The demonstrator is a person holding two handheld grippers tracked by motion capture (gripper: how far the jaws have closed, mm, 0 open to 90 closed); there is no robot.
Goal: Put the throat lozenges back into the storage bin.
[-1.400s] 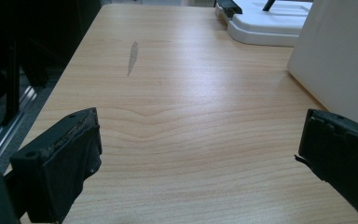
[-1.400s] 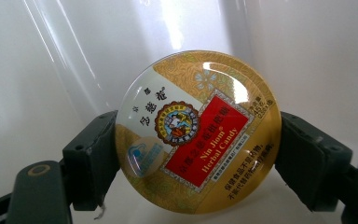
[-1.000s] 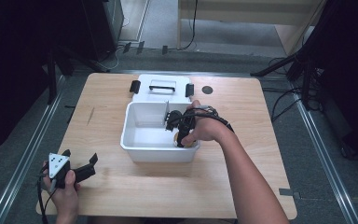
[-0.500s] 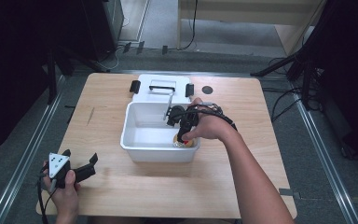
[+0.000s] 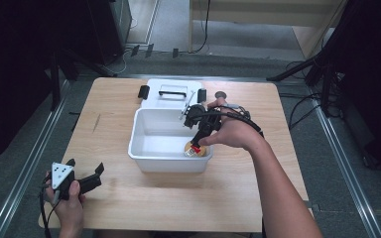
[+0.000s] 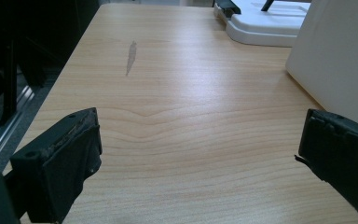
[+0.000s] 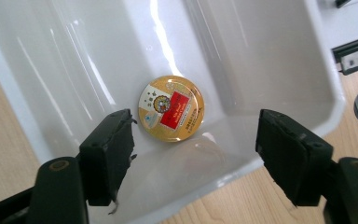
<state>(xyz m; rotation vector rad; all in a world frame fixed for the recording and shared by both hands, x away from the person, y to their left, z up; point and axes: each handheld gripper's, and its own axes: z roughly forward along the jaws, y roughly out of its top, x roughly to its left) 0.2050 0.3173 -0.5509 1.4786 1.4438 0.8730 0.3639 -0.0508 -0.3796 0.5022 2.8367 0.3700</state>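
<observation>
My left hand-held gripper (image 6: 198,158): jaws wide apart over bare wooden worktop (image 6: 177,93); white bin wall (image 6: 335,60) right, white lid (image 6: 265,23) beyond.

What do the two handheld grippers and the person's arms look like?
Both are black. The left gripper carries a grey three-cornered plate with dark dots; its fingers are blocky with worn padding. The right gripper trails a black cable. Both forearms are bare, no sleeves in view.

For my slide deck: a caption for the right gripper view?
Open right gripper above round gold tin with red label lying inside white plastic tub.
</observation>
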